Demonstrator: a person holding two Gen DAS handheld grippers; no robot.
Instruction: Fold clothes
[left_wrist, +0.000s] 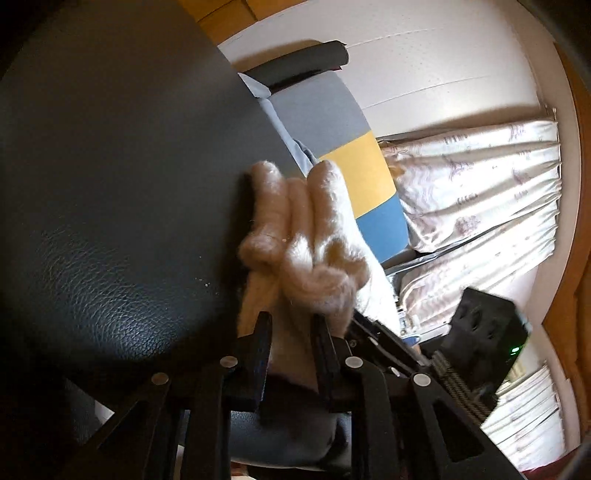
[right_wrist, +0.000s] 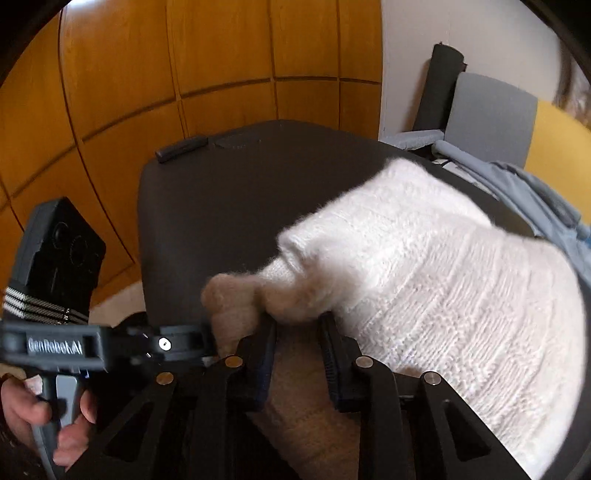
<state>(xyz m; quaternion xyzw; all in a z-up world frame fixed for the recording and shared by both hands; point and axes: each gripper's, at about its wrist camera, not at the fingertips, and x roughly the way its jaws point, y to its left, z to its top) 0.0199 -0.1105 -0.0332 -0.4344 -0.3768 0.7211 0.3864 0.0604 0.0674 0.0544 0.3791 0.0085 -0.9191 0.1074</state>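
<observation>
Sweater (right_wrist: 424, 280), fuzzy cream knit, lies bunched over the near right part of the dark leather surface (right_wrist: 221, 206). Your right claw (right_wrist: 297, 332) is nearly closed, pinching a fold of it. Your left claw (left_wrist: 291, 328) likewise stands narrow, gripping bunched folds at the surface edge.

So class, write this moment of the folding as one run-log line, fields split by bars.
stage: mid-fold | left hand-held gripper: shut on white knit garment | right hand-held gripper: shut on same garment | surface: dark table
</observation>
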